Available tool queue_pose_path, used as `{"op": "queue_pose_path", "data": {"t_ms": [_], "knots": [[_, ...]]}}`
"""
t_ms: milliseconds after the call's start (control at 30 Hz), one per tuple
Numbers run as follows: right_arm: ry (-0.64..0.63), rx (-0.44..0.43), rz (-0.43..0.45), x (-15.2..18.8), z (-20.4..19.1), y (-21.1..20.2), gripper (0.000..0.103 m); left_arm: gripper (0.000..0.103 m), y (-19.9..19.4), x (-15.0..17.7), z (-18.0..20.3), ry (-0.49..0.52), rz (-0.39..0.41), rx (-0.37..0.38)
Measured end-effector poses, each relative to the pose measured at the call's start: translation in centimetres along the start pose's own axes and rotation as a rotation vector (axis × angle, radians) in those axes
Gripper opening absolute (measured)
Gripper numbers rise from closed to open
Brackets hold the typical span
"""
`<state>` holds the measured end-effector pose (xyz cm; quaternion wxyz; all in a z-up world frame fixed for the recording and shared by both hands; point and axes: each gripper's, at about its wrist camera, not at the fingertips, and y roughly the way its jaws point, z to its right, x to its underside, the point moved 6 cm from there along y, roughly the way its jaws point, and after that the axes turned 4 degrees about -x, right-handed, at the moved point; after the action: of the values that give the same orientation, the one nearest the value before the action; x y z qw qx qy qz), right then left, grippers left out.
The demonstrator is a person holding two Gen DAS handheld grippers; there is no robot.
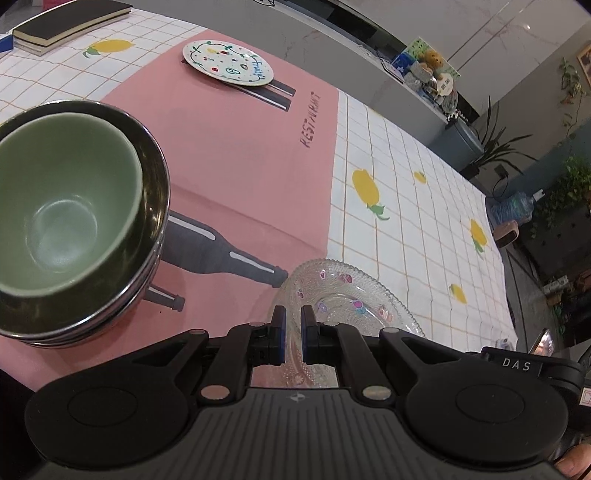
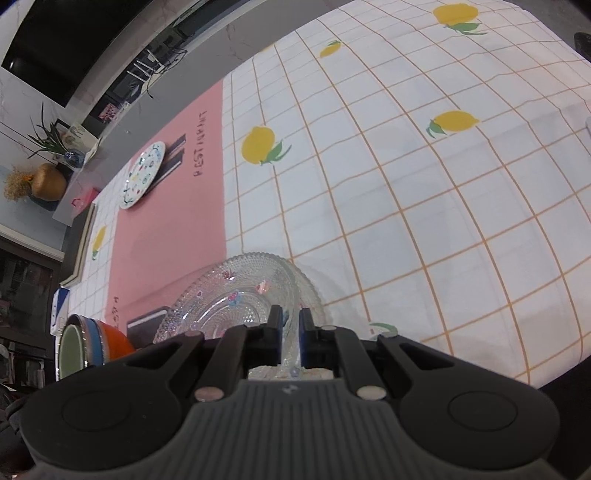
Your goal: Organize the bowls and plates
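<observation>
A clear glass plate [image 1: 347,295] with small coloured flower marks is tilted above the pink cloth. My left gripper [image 1: 293,319] is shut on its near rim. My right gripper [image 2: 291,321] is shut on the rim of the same glass plate [image 2: 236,291] from the other side. A green bowl [image 1: 62,206] sits nested in a stack of dark metal bowls [image 1: 155,206] at the left. In the right wrist view the bowl stack [image 2: 88,345] shows at the lower left. A white painted plate [image 1: 227,62] lies at the far end of the pink cloth; it also shows in the right wrist view [image 2: 142,175].
The table has a white grid tablecloth with lemons [image 1: 424,221] and a pink placemat [image 1: 236,177]. Books [image 1: 62,26] lie at the far left corner. A counter with small items [image 1: 424,70] and plants [image 1: 569,184] stand beyond the table.
</observation>
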<state>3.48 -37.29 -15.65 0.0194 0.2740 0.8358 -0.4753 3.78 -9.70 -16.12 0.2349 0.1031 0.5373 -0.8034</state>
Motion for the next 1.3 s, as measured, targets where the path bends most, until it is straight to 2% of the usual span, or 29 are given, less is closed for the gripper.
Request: {"op": "queue_pose_path", "data": {"t_ms": [200,767,933,1167,1300], "knots": [[-0.029,0.023,-0.003,0.5,0.0,0.2,0.006,0.008,0.4,0.7,-0.1,0.035,-0.008,-0.027],[-0.217,0.152,0.010,1.2,-1.1,1.3,0.006,0.007,1.3,1.5,0.2,0.125,-0.016,-0.089],[-0.262,0.195,0.017,1.3,-1.4,1.6,0.006,0.006,1.4,1.5,0.1,0.127,-0.023,-0.085],[-0.280,0.199,0.020,1.3,-1.4,1.6,0.008,0.006,1.4,1.4,0.1,0.133,-0.021,-0.086],[-0.280,0.182,0.048,1.0,-1.6,1.0,0.011,0.008,1.0,1.2,0.1,0.146,0.009,-0.103]]}}
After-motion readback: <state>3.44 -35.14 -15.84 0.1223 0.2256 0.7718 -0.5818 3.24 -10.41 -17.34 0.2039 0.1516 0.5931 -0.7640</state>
